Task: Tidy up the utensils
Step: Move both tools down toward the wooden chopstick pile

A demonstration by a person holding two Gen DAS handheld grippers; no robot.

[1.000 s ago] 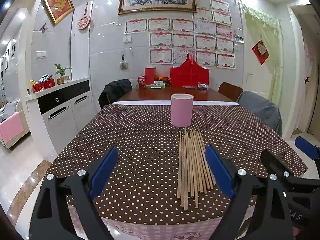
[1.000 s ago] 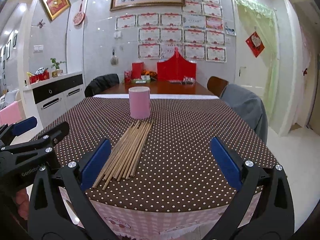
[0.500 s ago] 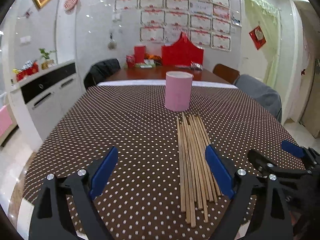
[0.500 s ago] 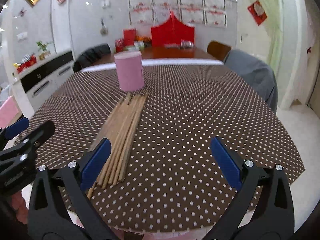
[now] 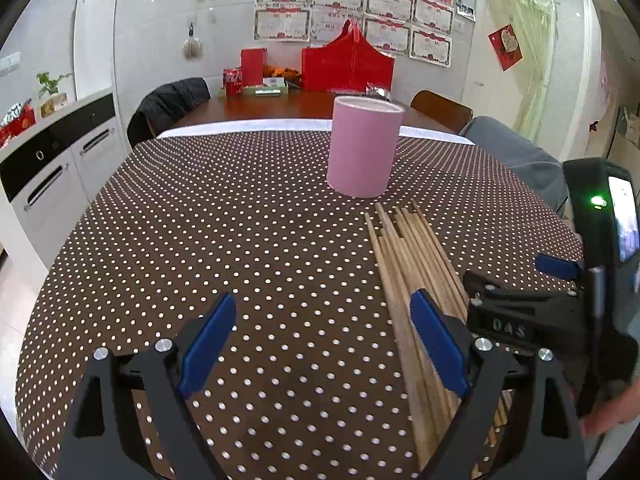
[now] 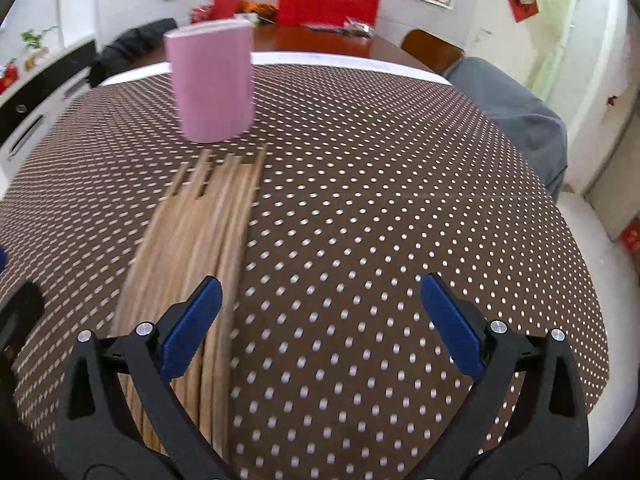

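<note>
Several wooden chopsticks (image 5: pixel 408 256) lie side by side on the brown dotted tablecloth (image 5: pixel 248 240), pointing at a pink cylindrical holder (image 5: pixel 363 146) that stands upright behind them. My left gripper (image 5: pixel 324 340) is open and empty, low over the cloth, with its right finger over the chopsticks. My right gripper (image 6: pixel 320 320) is open and empty; the chopsticks (image 6: pixel 200 240) pass under its left finger and the holder (image 6: pixel 210 84) is ahead to the left. The right gripper also shows in the left wrist view (image 5: pixel 532 300), just right of the bundle.
A wooden table (image 5: pixel 288 106) behind holds red boxes (image 5: pixel 347 66) and a can. Chairs with jackets stand at the far left (image 5: pixel 172 104) and right (image 5: pixel 516 160). A white cabinet (image 5: pixel 48 168) is at the left. The table edge curves close on the right (image 6: pixel 592 280).
Both grippers have moved forward and down over the table toward the chopsticks; the holder and bundle look larger. Both stay open.
</note>
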